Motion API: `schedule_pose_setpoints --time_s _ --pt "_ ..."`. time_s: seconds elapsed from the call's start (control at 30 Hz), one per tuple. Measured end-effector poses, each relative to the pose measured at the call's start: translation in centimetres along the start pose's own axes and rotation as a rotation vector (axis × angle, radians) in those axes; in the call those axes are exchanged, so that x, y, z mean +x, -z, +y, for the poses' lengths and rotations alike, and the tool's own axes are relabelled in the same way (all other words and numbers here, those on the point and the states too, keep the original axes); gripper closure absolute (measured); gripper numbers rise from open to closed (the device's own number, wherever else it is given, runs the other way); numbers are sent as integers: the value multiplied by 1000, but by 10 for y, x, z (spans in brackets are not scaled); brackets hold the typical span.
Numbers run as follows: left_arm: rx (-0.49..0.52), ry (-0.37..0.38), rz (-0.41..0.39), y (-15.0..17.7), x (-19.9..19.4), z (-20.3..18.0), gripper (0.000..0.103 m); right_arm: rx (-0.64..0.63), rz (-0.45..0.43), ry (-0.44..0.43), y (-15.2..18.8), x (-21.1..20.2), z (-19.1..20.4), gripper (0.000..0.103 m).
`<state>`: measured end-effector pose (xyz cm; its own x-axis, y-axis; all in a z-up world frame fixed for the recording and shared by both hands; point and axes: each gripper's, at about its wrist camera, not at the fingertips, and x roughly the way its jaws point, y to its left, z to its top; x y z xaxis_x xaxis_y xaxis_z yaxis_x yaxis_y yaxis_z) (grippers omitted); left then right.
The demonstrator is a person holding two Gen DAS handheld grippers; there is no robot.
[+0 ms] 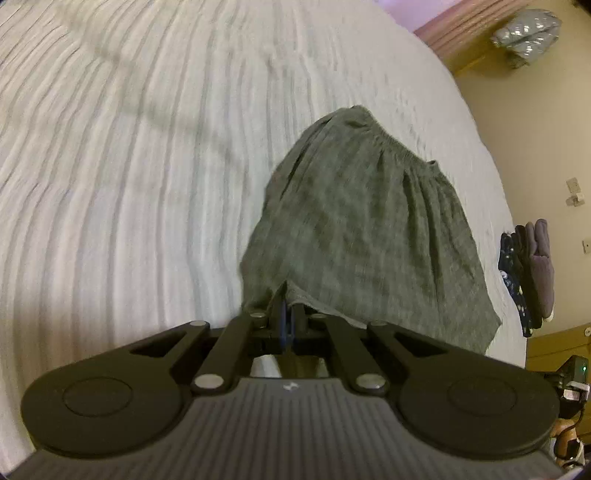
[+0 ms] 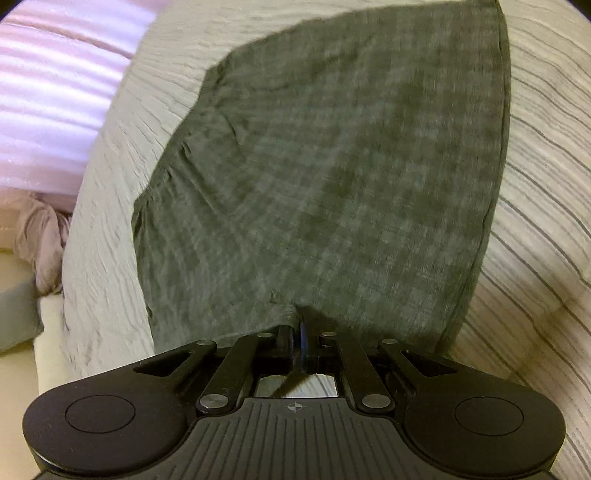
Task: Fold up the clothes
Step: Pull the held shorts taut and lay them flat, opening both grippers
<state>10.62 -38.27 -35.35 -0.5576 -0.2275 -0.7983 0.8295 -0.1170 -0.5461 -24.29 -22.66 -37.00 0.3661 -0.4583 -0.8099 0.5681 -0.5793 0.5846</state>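
Note:
A dark green checked garment (image 1: 362, 221) with a gathered elastic waistband at its far end lies on the white ribbed bedspread (image 1: 129, 166). My left gripper (image 1: 287, 295) is shut on the garment's near hem, at its left side. In the right wrist view the same green garment (image 2: 332, 166) stretches away from me over the bedspread (image 2: 535, 203). My right gripper (image 2: 297, 319) is shut on a pinched fold of its near edge. The cloth looks pulled taut from both grips.
The bed's right edge (image 1: 491, 184) drops to a tan floor. Dark clothes (image 1: 528, 273) hang or stand by a wooden cabinet (image 1: 554, 347). A silvery bag (image 1: 524, 33) sits far right. A pink striped cover (image 2: 55, 92) and a crumpled pink cloth (image 2: 40, 240) lie left of the bed.

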Motion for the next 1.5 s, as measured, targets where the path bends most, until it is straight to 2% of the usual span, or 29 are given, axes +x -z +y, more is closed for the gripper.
schedule_pose_setpoints --time_s 0.17,0.23,0.3,0.37,0.43,0.47,0.53,0.6,0.63,0.7,0.73,0.77,0.93,1.1,1.17,1.3,1.5 --pt "45 -53 -8 29 -58 9 103 -96 93 -4 23 -18 6 100" --pt "106 -78 -40 42 -69 10 103 -159 90 -12 39 -19 7 100" --pt "136 -83 -59 52 -57 9 103 -235 29 -13 56 -13 8 100" --pt "125 -83 -82 60 -37 13 102 -282 -48 11 68 0 5 100" --pt "26 -75 -74 68 -17 24 101 -315 -79 56 77 13 4 100" --pt "-33 -44 -94 73 -14 29 101 -322 -94 60 81 17 4 100" --pt "-120 2 -133 81 -13 36 98 -318 -115 40 90 16 4 90" --pt "-127 7 -154 84 -15 37 99 -309 -124 10 98 12 4 49" --pt "-114 7 -150 84 -15 36 100 -311 -132 -1 102 9 4 46" --pt "-50 -15 -136 82 -15 31 103 -353 -132 31 111 10 9 51" --pt "-14 -23 -133 79 -17 27 103 -369 -136 51 114 10 11 66" --pt "23 -30 -131 77 -19 24 103 -362 -133 56 114 11 10 97" --pt "237 -84 -162 73 -42 12 103 -325 -159 10 111 -3 5 102" --pt "453 -182 -114 84 -39 3 103 -321 -151 44 116 -10 -11 102" --pt "467 -174 -122 86 -42 -3 103 -326 -149 48 116 -13 -11 102" --pt "377 -112 -170 77 -53 3 103 -360 -102 76 116 -13 -10 103" --pt "589 -248 -93 94 -23 -5 103 -410 -31 118 116 -13 -7 102"
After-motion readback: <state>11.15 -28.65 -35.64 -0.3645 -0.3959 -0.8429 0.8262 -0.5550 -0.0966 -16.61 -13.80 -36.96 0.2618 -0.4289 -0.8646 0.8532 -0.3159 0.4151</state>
